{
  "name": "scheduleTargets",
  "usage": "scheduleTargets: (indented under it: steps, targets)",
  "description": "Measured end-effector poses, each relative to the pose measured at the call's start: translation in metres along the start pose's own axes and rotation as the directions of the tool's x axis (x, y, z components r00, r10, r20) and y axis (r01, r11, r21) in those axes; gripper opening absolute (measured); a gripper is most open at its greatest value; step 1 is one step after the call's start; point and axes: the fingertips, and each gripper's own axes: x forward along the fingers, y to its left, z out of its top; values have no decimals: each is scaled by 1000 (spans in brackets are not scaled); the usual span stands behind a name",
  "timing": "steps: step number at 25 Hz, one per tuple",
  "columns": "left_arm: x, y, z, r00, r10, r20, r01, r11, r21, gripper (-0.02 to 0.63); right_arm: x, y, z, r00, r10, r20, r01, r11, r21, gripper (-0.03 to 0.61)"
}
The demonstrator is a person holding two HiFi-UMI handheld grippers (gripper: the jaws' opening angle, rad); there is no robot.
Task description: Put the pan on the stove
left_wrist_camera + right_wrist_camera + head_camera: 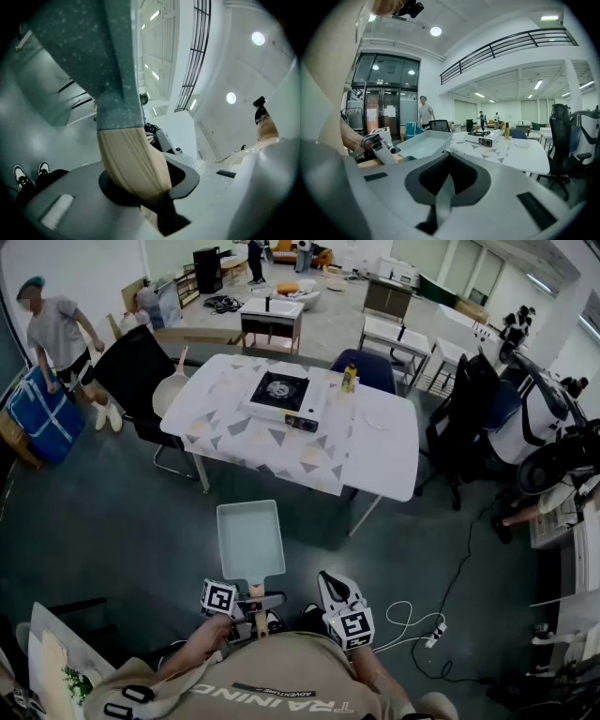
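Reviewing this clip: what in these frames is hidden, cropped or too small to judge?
- Stove: its knob position is too small to read in the head view and the right gripper view.
- Yellow bottle: its label is too small to read in both of those views.
- Pan: its underside and handle fill the left gripper view, blocking whatever lies ahead.
- Floor at the person's feet: hidden by the torso in the head view.

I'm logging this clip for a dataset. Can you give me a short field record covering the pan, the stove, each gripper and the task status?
pan: pale rectangular pan, held in the air, short of the table
stove: portable stove on the table, burner bare
left gripper: left gripper shut on the pan's wooden handle
right gripper: right gripper jaws together, nothing between them
task status: pan not yet on the stove
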Motion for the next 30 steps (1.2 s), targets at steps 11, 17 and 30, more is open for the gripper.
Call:
scheduleTargets:
  steps: [11, 17, 30]
  targets:
    - [17, 4, 17, 998, -56, -22, 56, 998, 4, 89, 7, -23, -1, 999, -42, 8, 42, 998, 42, 3]
    - [31, 15, 55, 1000, -13, 6, 13, 1000, -14, 89, 34, -53, 2, 1000, 4, 9, -5, 1000, 26, 3]
    - [76, 12, 141, 992, -31, 120, 26, 999, 45, 84, 107, -130, 24, 984, 160, 74, -163, 986, 43, 3]
